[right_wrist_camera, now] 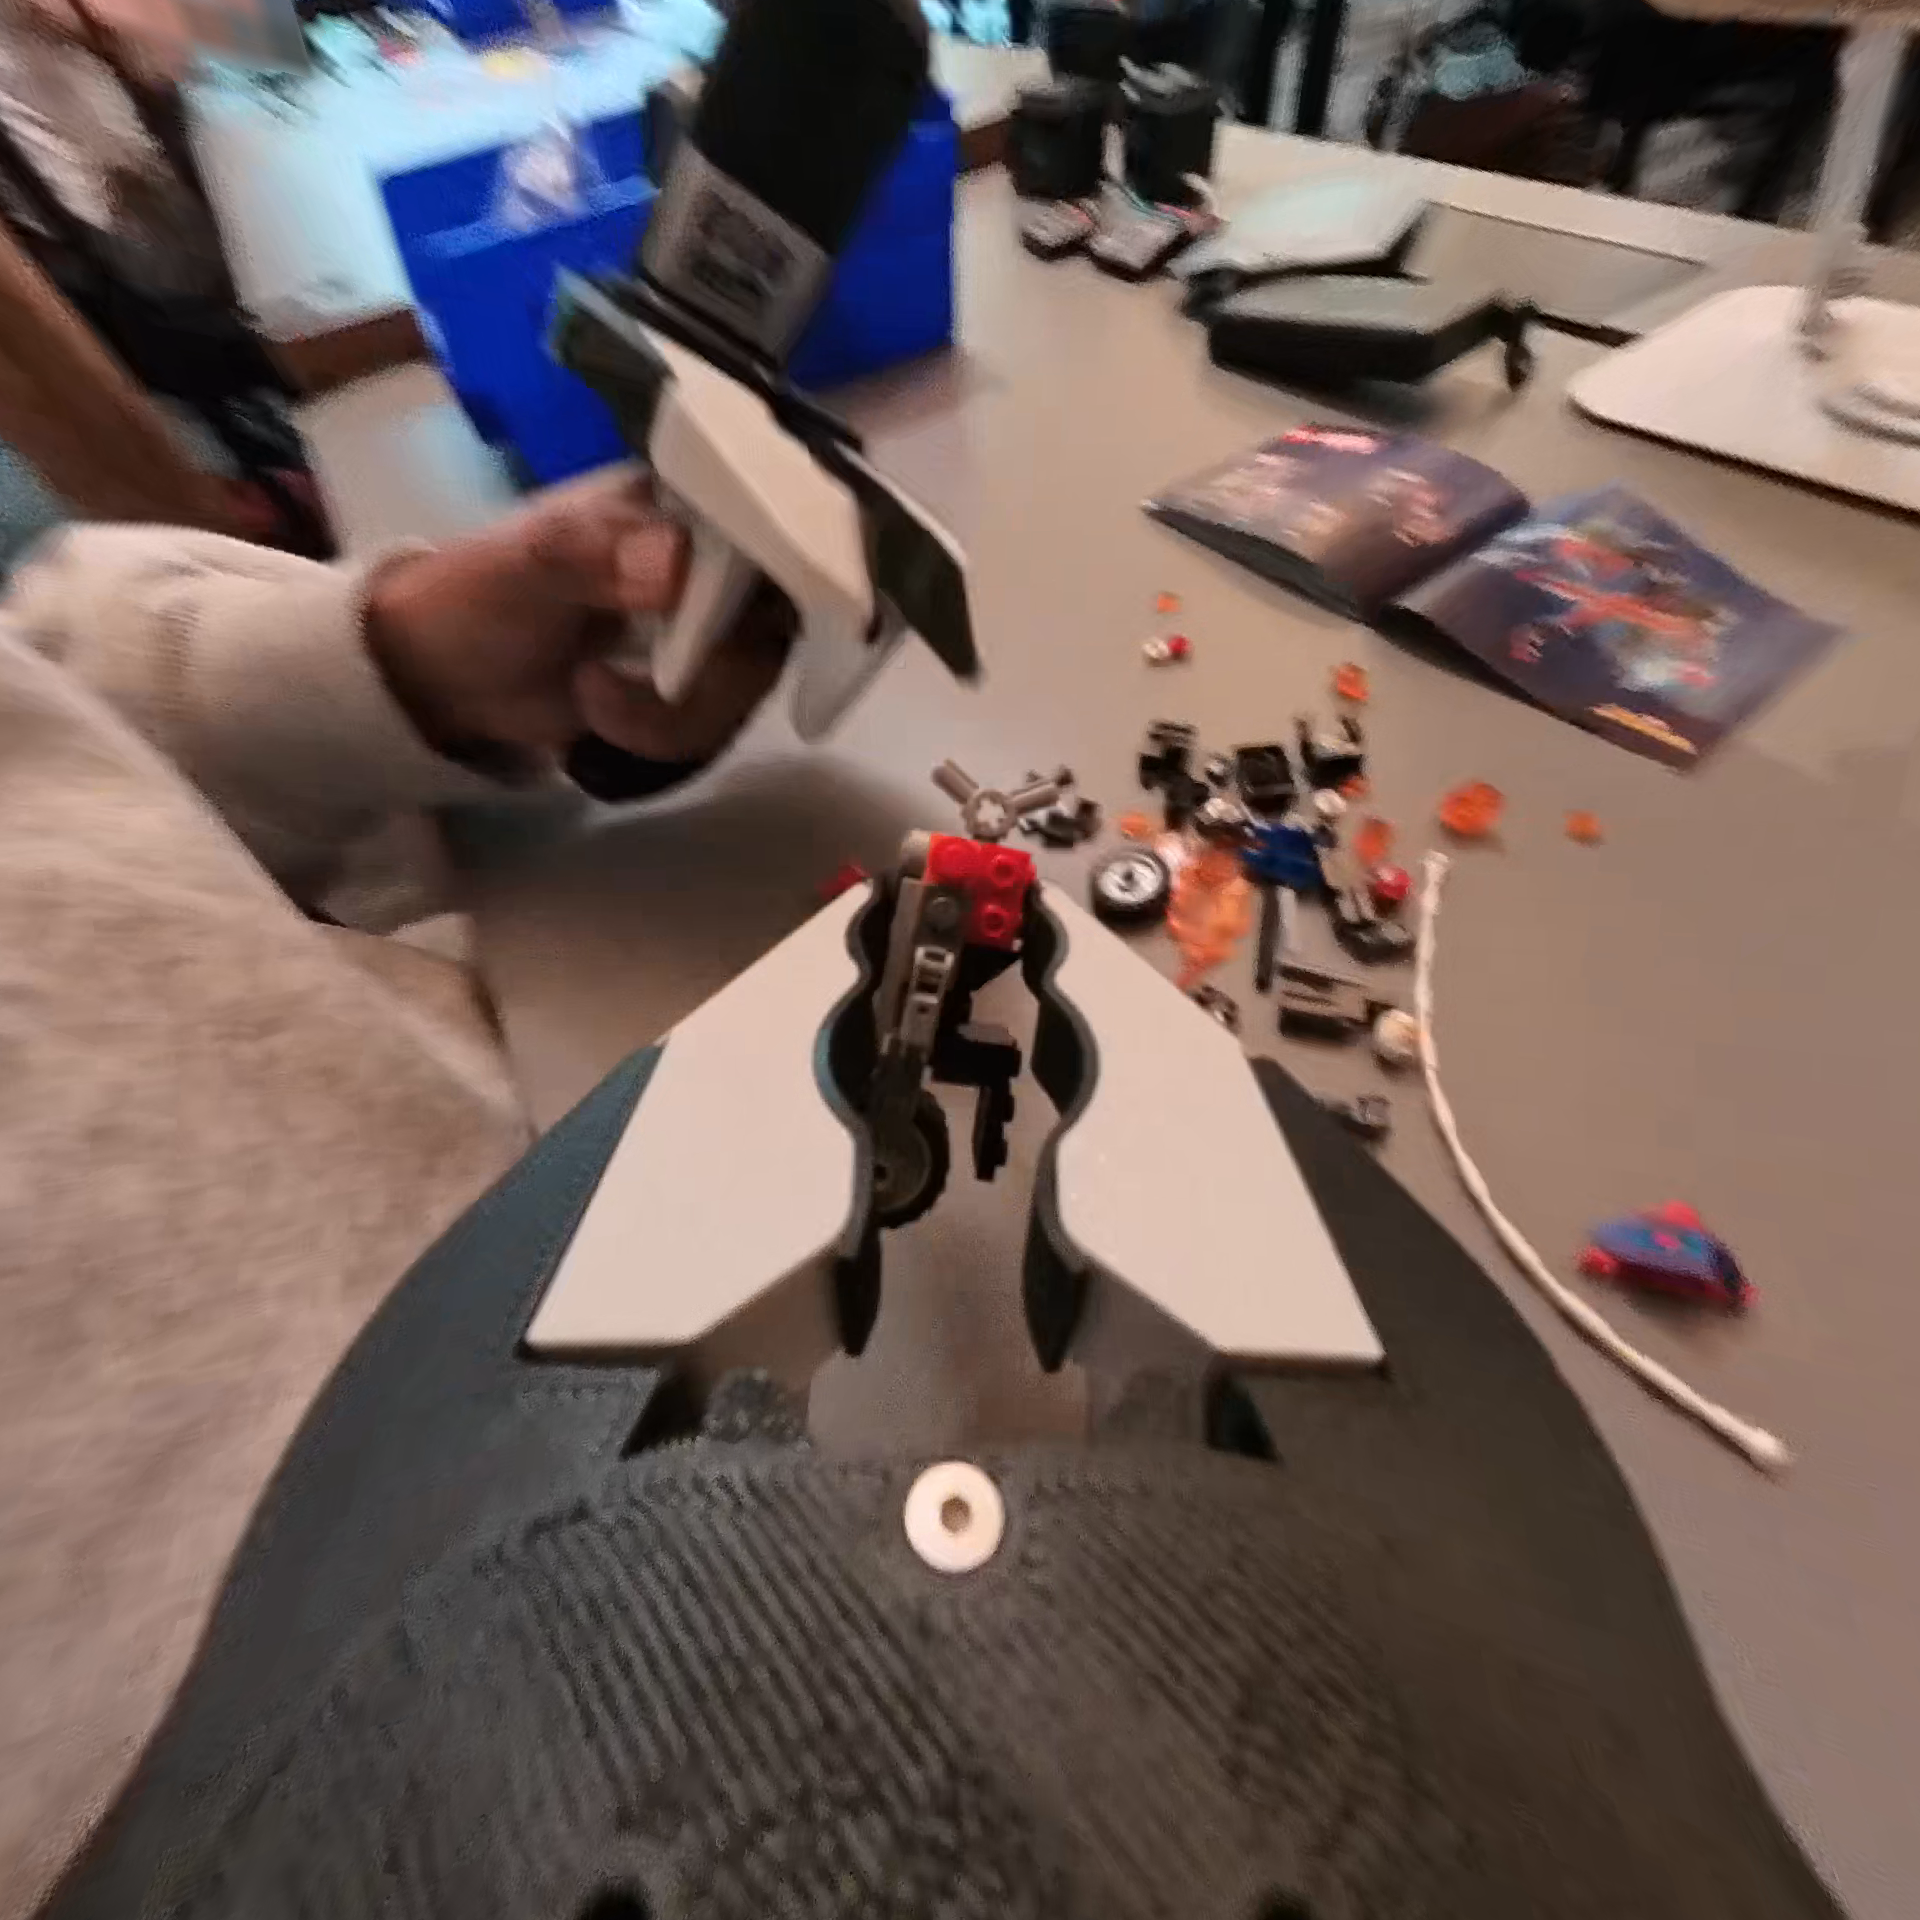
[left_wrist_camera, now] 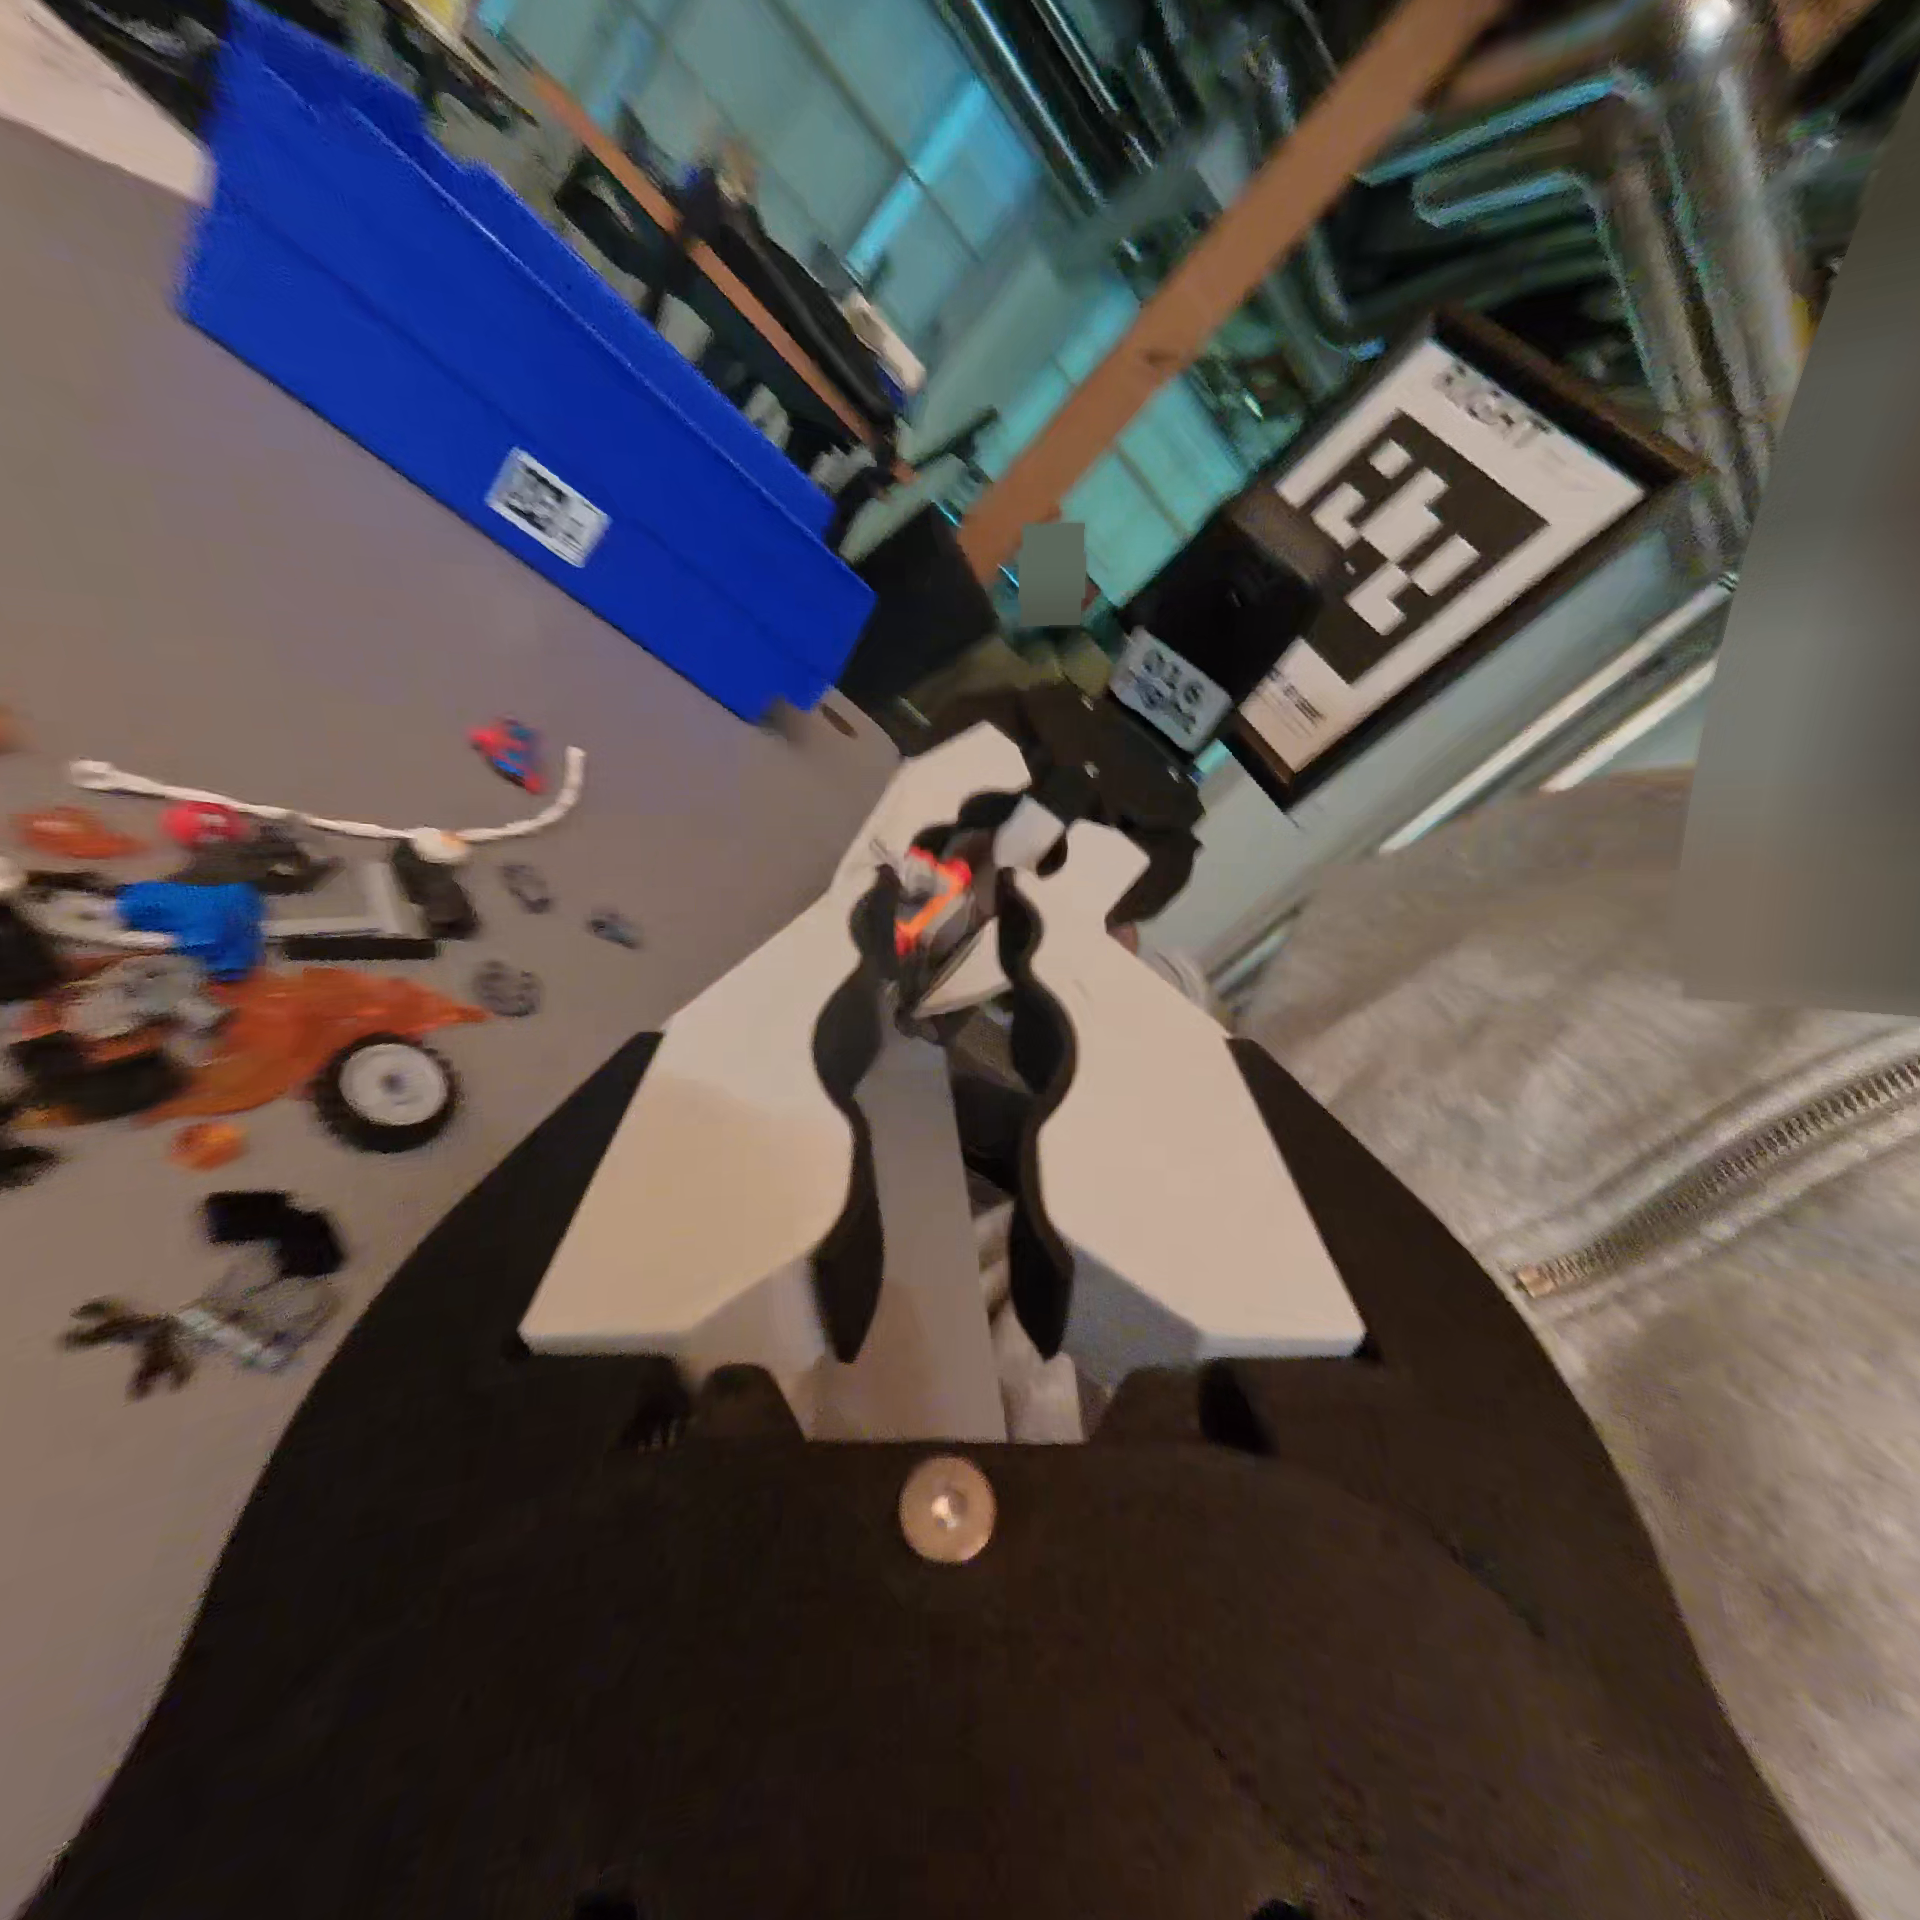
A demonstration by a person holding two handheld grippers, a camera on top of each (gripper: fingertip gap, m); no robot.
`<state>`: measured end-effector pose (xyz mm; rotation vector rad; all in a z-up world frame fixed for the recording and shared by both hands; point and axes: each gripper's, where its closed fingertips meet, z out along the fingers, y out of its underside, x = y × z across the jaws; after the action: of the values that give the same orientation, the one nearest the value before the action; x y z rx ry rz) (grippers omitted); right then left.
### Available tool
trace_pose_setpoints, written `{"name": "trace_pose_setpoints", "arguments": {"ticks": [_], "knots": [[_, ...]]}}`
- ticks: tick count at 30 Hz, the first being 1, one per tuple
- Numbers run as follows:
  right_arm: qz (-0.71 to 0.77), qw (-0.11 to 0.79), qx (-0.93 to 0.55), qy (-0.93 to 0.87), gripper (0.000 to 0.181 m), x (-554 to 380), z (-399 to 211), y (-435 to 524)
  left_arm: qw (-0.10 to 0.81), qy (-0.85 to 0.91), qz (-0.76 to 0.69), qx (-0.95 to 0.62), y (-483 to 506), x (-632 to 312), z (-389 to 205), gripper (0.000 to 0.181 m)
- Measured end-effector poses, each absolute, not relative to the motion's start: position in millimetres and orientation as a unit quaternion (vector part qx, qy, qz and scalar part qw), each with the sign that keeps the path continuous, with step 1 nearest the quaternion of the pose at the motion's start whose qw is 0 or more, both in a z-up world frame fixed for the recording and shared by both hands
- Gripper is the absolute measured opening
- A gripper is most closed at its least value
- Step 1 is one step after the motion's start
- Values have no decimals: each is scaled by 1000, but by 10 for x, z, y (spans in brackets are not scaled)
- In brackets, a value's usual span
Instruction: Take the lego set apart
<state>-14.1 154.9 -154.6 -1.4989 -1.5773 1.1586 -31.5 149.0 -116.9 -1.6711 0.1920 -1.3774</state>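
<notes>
My right gripper [right_wrist_camera: 954, 914] is shut on a small lego assembly [right_wrist_camera: 977, 894] made of a red brick, a grey arm, a black wheel and black bits, and holds it above the grey table [right_wrist_camera: 1039, 540]. My left gripper [left_wrist_camera: 943, 883] is raised and its jaws stand a narrow gap apart with nothing visibly gripped. Through that gap I see the assembly [left_wrist_camera: 935, 899] at the tips of the right gripper [left_wrist_camera: 987, 894]. In the right wrist view the left gripper [right_wrist_camera: 894, 665], held by a hand, is up and left of the assembly and apart from it.
Loose lego pieces [right_wrist_camera: 1247, 862] lie scattered on the table, with an orange body and a white wheel [left_wrist_camera: 343, 1049]. Also there are a white cord [right_wrist_camera: 1455, 1143], a red-blue piece [right_wrist_camera: 1662, 1262], an open booklet [right_wrist_camera: 1507, 582], a blue bin [left_wrist_camera: 499, 343] and a black case [right_wrist_camera: 1351, 301]. About 4 centimetres separates my left fingertips from my right. The red-blue piece [right_wrist_camera: 1662, 1262] lies around 15 centimetres away from my right fingertips.
</notes>
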Motion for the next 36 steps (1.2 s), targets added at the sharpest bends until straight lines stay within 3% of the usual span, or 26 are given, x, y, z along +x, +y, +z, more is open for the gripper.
{"name": "trace_pose_setpoints", "arguments": {"ticks": [4, 7, 14, 25, 36], "knots": [[546, 276, -509, -605, 24, -100, -1269, 1299, 469, 119, -579, -656, 1385, -149, -1112, 41], [597, 241, -482, -595, 24, -101, -1171, 1163, 485, 128, -603, -620, 1313, -96, -984, 43], [638, 240, -472, -559, 24, -184, -1131, 1072, 501, 99, -638, -576, 1267, -48, -888, 20], [662, 243, -501, -502, 24, -276, -1078, 1112, 553, 47, -605, -570, 1341, -155, -846, 18], [712, 158, -532, -430, 24, -280, -1122, 1159, 549, 17, -602, -580, 1426, -177, -921, 17]]}}
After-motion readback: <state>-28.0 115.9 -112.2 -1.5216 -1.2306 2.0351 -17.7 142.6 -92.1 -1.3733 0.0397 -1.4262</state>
